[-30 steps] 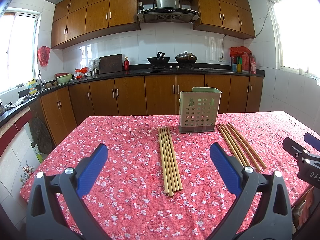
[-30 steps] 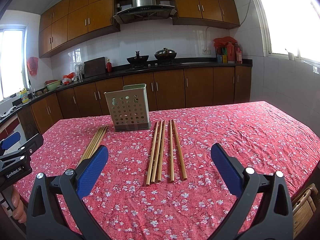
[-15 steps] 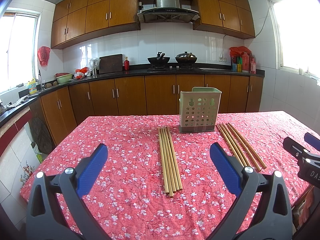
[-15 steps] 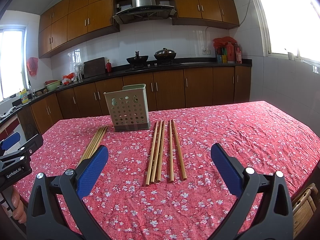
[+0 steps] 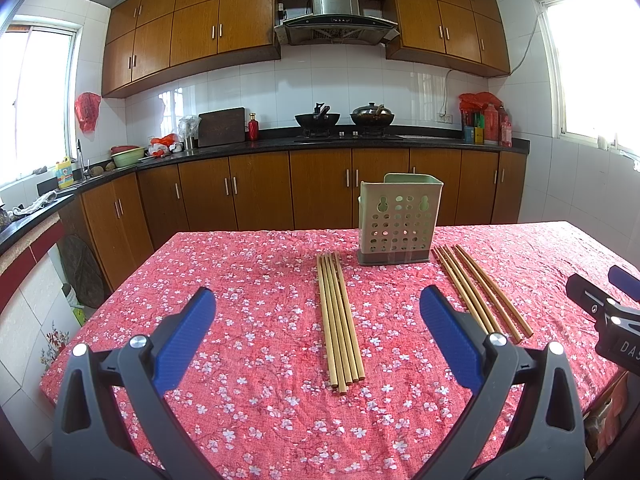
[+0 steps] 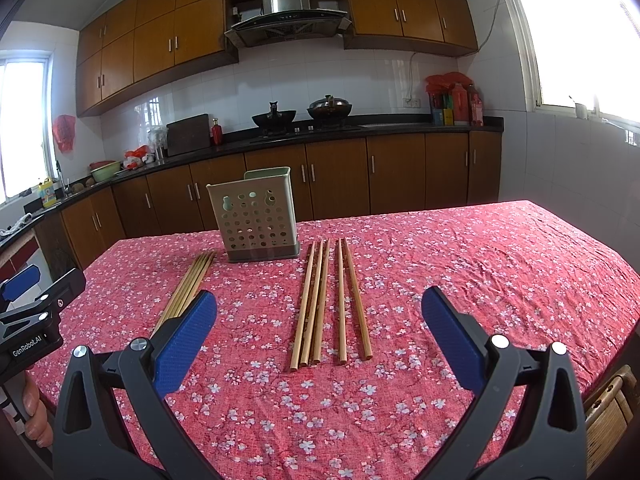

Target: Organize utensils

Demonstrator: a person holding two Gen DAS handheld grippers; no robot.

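Note:
A pale green perforated utensil holder [image 5: 400,220] [image 6: 256,216] stands upright on the red floral tablecloth [image 5: 248,320] [image 6: 480,272]. Two bundles of bamboo chopsticks lie flat on the cloth. The left bundle [image 5: 339,320] [image 6: 188,290] lies straight ahead of my left gripper [image 5: 316,332], which is open and holds nothing. The right bundle [image 5: 478,290] [image 6: 328,300] lies ahead of my right gripper [image 6: 319,332], likewise open and empty. Both grippers hover near the table's front edge, short of the chopsticks.
The right gripper's body [image 5: 608,312] shows at the right edge of the left wrist view, the left gripper's body [image 6: 32,312] and a hand [image 6: 34,412] at the left edge of the right wrist view. Kitchen counter [image 5: 320,144] with woks behind. A wicker chair [image 6: 608,408] sits at the table's right corner.

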